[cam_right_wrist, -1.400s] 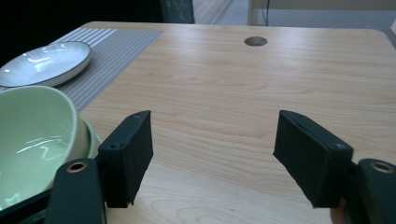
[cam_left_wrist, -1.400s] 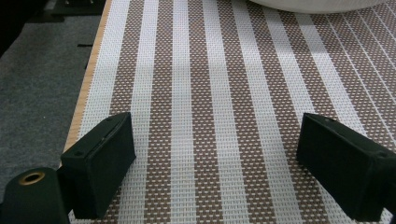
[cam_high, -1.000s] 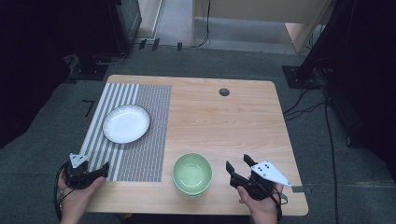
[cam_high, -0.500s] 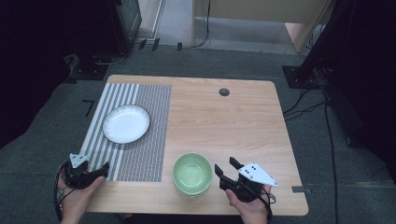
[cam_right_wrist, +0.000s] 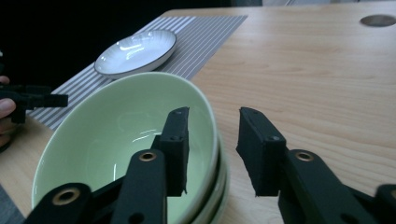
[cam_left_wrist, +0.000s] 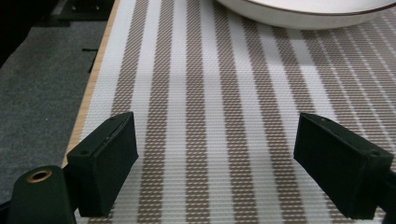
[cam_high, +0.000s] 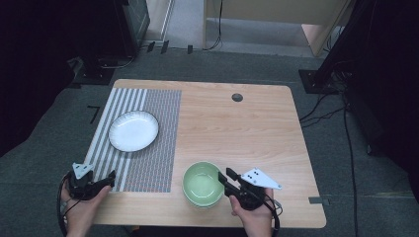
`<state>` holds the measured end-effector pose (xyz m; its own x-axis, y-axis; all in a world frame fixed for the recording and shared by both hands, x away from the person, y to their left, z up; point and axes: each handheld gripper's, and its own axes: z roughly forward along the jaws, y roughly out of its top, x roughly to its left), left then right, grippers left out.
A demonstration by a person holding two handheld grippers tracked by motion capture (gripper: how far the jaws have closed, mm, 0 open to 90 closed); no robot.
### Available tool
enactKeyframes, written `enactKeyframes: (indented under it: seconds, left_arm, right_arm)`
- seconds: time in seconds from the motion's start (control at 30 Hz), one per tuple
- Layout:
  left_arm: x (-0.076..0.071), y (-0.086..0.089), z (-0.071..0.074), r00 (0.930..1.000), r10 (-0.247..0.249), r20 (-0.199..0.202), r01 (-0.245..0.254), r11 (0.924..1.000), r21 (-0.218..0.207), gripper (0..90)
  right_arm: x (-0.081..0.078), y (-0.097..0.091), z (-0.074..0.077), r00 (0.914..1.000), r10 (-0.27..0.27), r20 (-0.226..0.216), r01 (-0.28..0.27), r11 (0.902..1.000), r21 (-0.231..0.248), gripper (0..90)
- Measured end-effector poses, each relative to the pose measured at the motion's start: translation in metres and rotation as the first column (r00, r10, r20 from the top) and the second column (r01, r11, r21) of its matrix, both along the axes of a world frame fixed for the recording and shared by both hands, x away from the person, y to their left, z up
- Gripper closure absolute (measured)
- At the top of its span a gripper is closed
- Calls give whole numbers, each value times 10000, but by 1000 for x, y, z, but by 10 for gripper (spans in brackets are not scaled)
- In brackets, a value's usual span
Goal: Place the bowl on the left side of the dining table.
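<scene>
Right claw: you have it straddling the near right rim of the green bowl, one jaw inside the bowl and one outside. The jaws have just been closing with the rim between them. A gap still shows on the outer side, so I read this as not yet clenched on the bowl.
Why that approach: a rim pinch looks like the only way two flat jaws can take a round bowl, and coming in from the side nearest your hand keeps the wrist low.
Green bowl: it sits at the near edge of the wooden surface, just right of the striped mat and apart from it. The right claw's view shows layered rims under the top one, so this is likely a small stack. I cannot count how many are nested.
Left claw: released, jaws wide apart with nothing between them, resting low over the near left corner of the mat. It looks parked there, out of the way.
White plate: one, lying flat on the far part of the mat, well apart from both claws.
Count: two claws, one mat, one plate, one stack of green bowls, one dark round cap set in the far side of the surface.
</scene>
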<state>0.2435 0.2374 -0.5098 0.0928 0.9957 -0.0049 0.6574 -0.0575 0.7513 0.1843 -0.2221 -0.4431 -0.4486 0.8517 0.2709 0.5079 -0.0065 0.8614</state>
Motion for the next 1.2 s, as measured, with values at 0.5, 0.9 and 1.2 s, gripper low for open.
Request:
enactKeyframes:
  seconds: [0.5, 0.9, 1.2]
  left_arm:
    - [-11, -32, 22, 9923, -1001, 726, 1028, 9941, -344, 141]
    - [-24, -77, 54, 9595, -2221, 1736, 2360, 9697, -637, 244]
    - [-27, -93, 61, 9464, -2572, 1955, 2786, 9561, -912, 244]
  right_arm:
    - [8, 14, -7, 9989, -163, -449, 122, 9959, -895, 854]
    - [7, 20, -5, 9985, -109, 542, 186, 9895, -1435, 870]
    - [2, 24, -1, 9858, -64, 1676, 376, 9822, -1838, 880]
